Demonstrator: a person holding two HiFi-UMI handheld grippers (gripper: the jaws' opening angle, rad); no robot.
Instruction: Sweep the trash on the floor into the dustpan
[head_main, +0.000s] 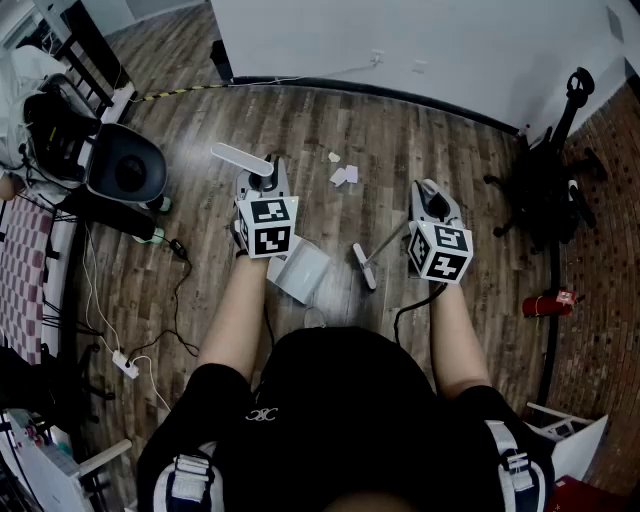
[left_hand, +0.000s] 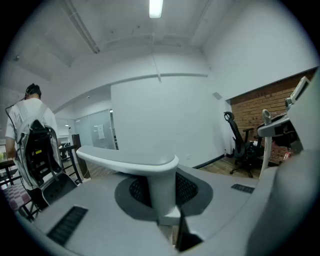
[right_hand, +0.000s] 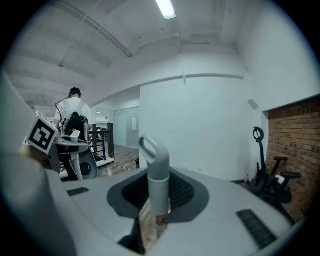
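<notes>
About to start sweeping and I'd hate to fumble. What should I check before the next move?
1. Left claw shut on white flat-topped dustpan handle: ok.
2. Right claw shut on grey loop-topped broom handle: ok.
3. White paper scraps visible on wooden floor: ok.
4. Broom head placed beyond scraps: not ok, it sits nearer the person.
5. White dustpan tray mouth facing scraps: cannot tell.

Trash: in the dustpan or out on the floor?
Out. White paper scraps lie on the wooden floor, apart from the dustpan and beyond it.
</notes>
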